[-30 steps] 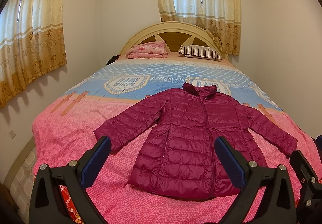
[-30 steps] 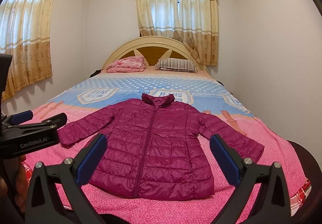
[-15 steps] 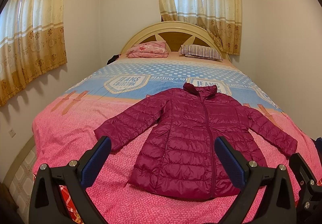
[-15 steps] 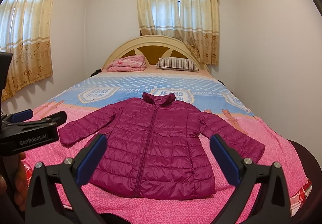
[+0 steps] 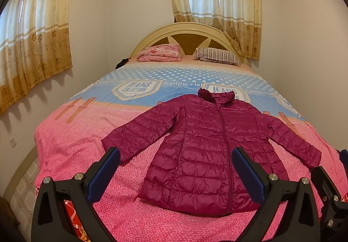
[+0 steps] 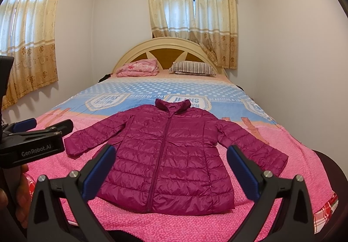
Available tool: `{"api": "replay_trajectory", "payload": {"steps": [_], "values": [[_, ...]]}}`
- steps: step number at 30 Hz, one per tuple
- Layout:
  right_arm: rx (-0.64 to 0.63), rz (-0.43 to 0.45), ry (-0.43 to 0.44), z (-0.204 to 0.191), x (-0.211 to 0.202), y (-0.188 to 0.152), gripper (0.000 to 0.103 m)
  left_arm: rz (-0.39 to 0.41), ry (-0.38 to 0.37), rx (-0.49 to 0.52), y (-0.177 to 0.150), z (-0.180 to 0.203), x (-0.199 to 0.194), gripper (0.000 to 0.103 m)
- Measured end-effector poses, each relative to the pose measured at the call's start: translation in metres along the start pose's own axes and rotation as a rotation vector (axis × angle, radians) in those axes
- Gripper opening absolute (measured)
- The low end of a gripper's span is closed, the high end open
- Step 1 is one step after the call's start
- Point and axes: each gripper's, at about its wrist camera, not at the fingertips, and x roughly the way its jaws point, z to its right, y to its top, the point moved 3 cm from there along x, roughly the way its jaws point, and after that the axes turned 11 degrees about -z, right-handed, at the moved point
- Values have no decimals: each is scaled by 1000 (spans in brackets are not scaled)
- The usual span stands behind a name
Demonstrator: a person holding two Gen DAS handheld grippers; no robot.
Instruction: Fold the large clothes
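Observation:
A magenta quilted puffer jacket (image 5: 208, 150) lies flat and zipped on the bed, collar away from me, both sleeves spread out; it also shows in the right wrist view (image 6: 171, 155). My left gripper (image 5: 176, 165) is open and empty, held above the bed's foot in front of the jacket's hem. My right gripper (image 6: 171, 163) is open and empty, also short of the hem. The left gripper's body (image 6: 32, 144) shows at the left edge of the right wrist view.
The bed (image 5: 76, 144) has a pink and blue printed cover. A folded pink blanket (image 5: 161, 52) and a striped pillow (image 5: 217, 56) lie by the headboard. Walls close in on both sides, with curtained windows at the left and behind.
Both grippers have drifted very slightly; the jacket lies as before and both grippers stay open.

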Motion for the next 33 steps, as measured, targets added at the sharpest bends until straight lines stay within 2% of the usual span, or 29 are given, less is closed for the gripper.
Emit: {"api": "replay_trajectory", "payload": {"steps": [12, 18, 24, 30, 33], "values": [[4, -15, 10, -5, 3, -5, 103, -7, -3, 1, -4, 0, 4, 102], [14, -46, 34, 2, 14, -5, 103, -31, -15, 31, -1, 1, 18, 102], [92, -84, 0, 40, 43, -5, 103, -47, 10, 53, 6, 2, 50, 102], [176, -154, -79, 91, 90, -14, 103, -78, 32, 107, 22, 17, 106, 102], [237, -200, -131, 135, 117, -23, 103, -96, 49, 141, 31, 28, 142, 102]]}}
